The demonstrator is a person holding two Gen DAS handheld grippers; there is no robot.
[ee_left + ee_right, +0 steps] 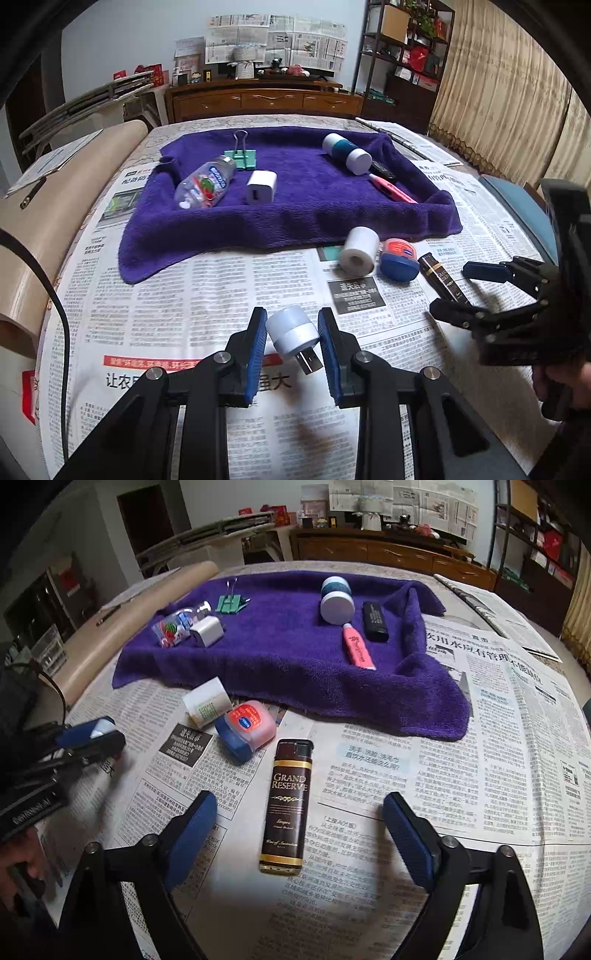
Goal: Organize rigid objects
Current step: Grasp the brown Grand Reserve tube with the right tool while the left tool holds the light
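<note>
The small white USB plug point(293, 338) lies on the newspaper point(184, 314) between the blue fingers point(256, 343) of the left gripper point(295, 350); the fingers are spread a little wider than the plug, and I cannot tell if the left one touches it. The right gripper point(299, 834) has its fingers point(406, 834) spread wide on both sides of the brown Grand Reserve lighter point(288, 805), which lies flat on the newspaper, not touched. Just beyond the lighter, to the left, are the blue-capped pink jar point(245, 729) and the white roll point(206, 701), close together. Farther away is the purple towel point(288, 646). On it, at the left, are the clear bottle point(177, 626), the white charger point(207, 631) and the green binder clip point(231, 603); at the right are the white and teal container point(336, 598), the black lighter point(375, 622) and the pink tube point(356, 648).
</note>
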